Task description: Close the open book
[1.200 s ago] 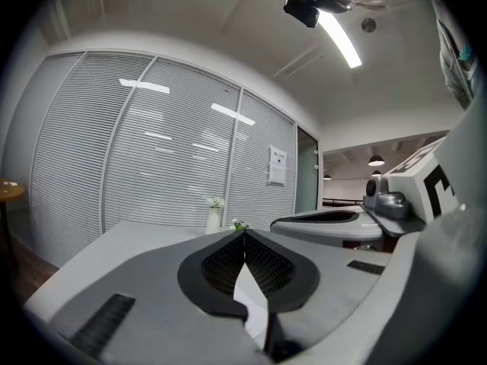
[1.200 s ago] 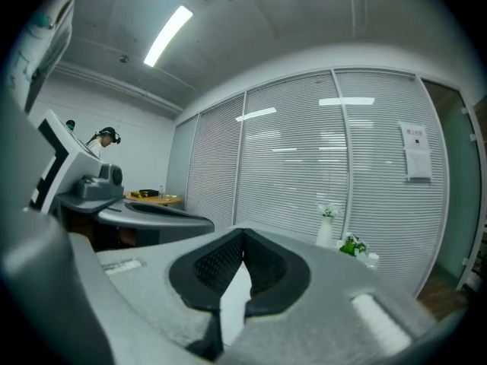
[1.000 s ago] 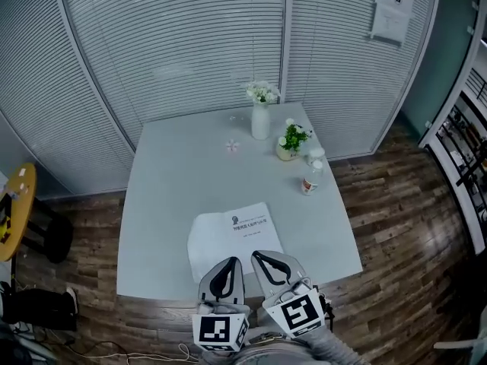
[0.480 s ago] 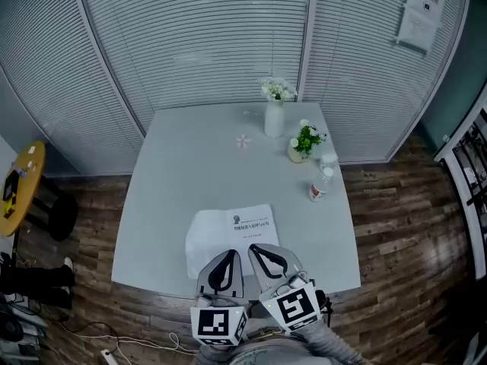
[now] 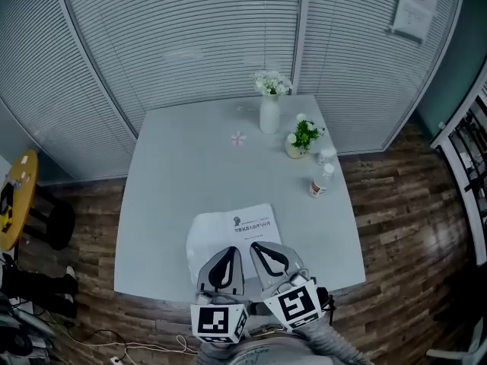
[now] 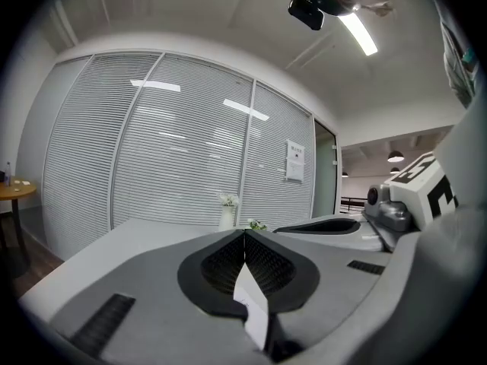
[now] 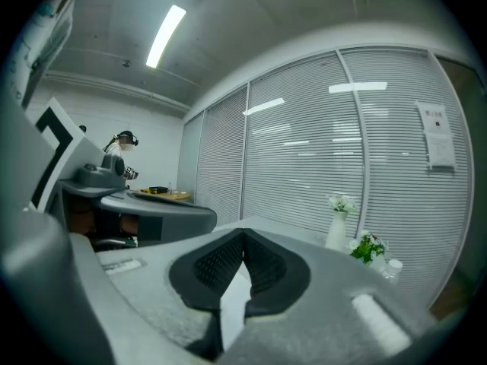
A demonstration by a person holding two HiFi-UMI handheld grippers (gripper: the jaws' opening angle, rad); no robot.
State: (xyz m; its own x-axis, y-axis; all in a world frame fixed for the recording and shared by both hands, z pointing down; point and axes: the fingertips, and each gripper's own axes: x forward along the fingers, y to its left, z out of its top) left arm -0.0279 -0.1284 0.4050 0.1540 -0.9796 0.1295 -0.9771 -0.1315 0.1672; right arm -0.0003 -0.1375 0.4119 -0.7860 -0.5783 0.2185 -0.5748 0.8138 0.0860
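The open book lies with its white pages up near the front edge of the light grey table; print shows on its right page. Both grippers hover side by side over the book's near part. My left gripper has its jaws shut and holds nothing. My right gripper, just to its right, is likewise shut and empty. In the left gripper view the left gripper has its pads meeting, with a sliver of white page showing below them. The right gripper in its own view looks the same.
At the table's far right stand a white vase of flowers, a small potted plant, a small jar and a bottle. A pink flower lies near the vase. A yellow side table stands at the left, window blinds behind.
Both grippers have edged a little farther over the book, still shut and side by side. The head view has shifted slightly; the book has not moved.
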